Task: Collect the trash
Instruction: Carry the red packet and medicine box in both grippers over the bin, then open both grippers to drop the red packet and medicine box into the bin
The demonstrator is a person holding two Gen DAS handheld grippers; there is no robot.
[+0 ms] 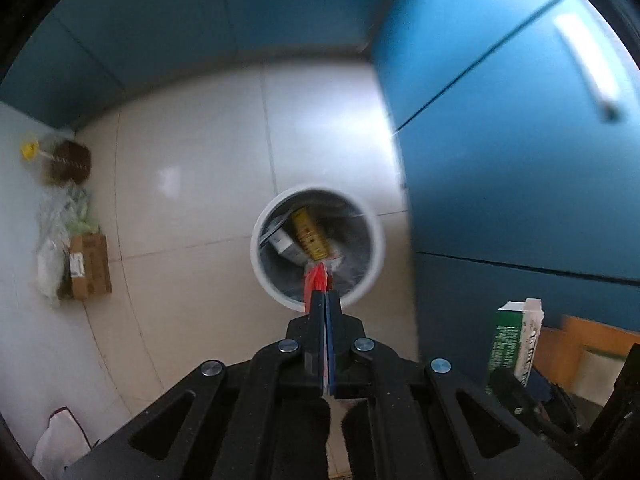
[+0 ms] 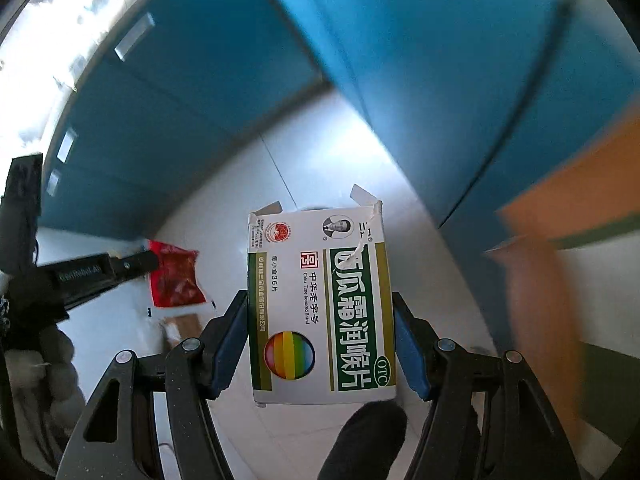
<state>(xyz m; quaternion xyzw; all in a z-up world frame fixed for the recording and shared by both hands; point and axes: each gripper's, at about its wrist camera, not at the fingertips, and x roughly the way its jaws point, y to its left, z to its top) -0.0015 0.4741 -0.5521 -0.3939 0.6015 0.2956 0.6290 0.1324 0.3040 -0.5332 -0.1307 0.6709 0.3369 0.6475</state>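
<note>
My left gripper (image 1: pixel 325 294) is shut on a red plastic wrapper (image 1: pixel 317 276) and holds it above the white round trash bin (image 1: pixel 376 236), which has a yellow box (image 1: pixel 308 238) and other packaging inside. The wrapper (image 2: pixel 176 276) and left gripper also show in the right wrist view (image 2: pixel 154 258). My right gripper (image 2: pixel 320 304) is shut on a white and green medicine box (image 2: pixel 320 308), held edge to edge between the blue pads (image 2: pixel 228 344). That box also shows in the left wrist view (image 1: pixel 514 344) at the lower right.
Blue cabinets (image 1: pixel 520 160) stand on the right and behind the bin. A cardboard box (image 1: pixel 90 266), plastic bags (image 1: pixel 52 240) and a brown item (image 1: pixel 68 162) lie along the left wall. An orange surface (image 2: pixel 580 208) is at the right, blurred.
</note>
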